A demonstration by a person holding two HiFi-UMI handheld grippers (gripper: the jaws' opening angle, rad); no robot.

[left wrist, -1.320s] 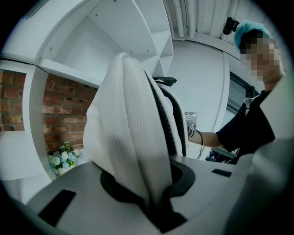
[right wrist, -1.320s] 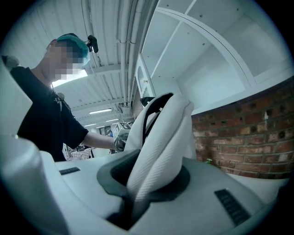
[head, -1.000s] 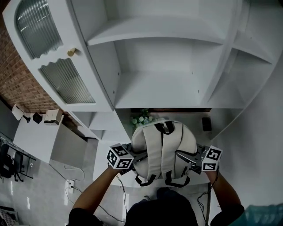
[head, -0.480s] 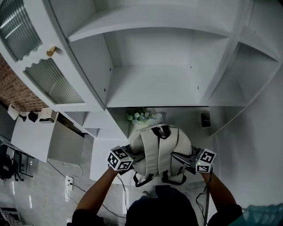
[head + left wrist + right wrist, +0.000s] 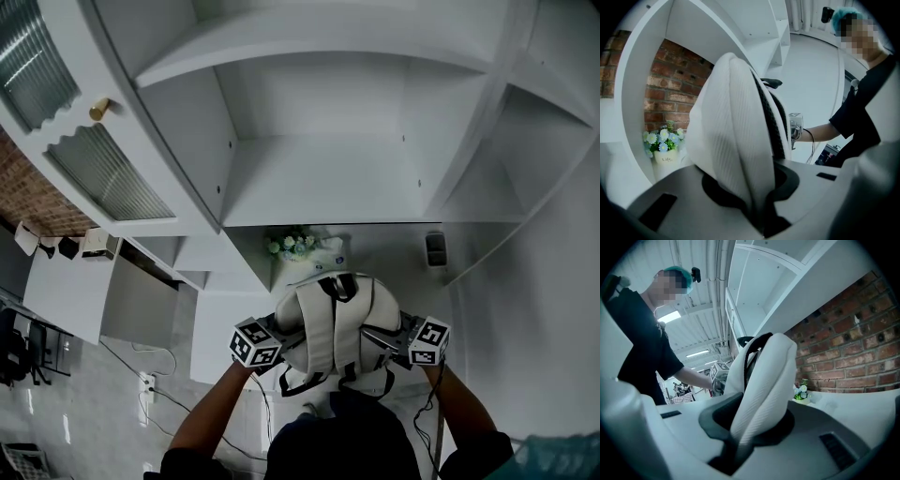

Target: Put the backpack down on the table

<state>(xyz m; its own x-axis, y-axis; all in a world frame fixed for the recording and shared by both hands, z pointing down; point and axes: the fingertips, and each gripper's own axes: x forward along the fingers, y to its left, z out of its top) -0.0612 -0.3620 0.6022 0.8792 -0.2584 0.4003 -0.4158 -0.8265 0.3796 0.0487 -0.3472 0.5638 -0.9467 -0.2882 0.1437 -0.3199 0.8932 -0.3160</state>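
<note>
A white backpack [image 5: 334, 322] with black-edged straps stands upright between my two grippers, over the white table [image 5: 221, 323] under the shelf unit. My left gripper [image 5: 284, 331] pinches a fold of fabric on its left side. In the left gripper view the ribbed cloth [image 5: 736, 126] runs down into the closed jaws of that gripper [image 5: 759, 206]. My right gripper [image 5: 380, 335] is shut on the right side in the same way, the backpack's fabric [image 5: 764, 380] wedged between the jaws of this gripper [image 5: 736, 446]. I cannot tell whether the bag's bottom touches the table.
A small white pot of flowers [image 5: 298, 247] stands on the table just behind the backpack, against a brick wall [image 5: 848, 352]. A small dark object [image 5: 434, 249] sits at the back right. White shelves [image 5: 328, 187] and a glass-door cabinet [image 5: 103, 169] overhang the table.
Both grippers have sunk with the backpack held between them. The bag now sits lower and looks smaller in the head view, nearer the table top.
</note>
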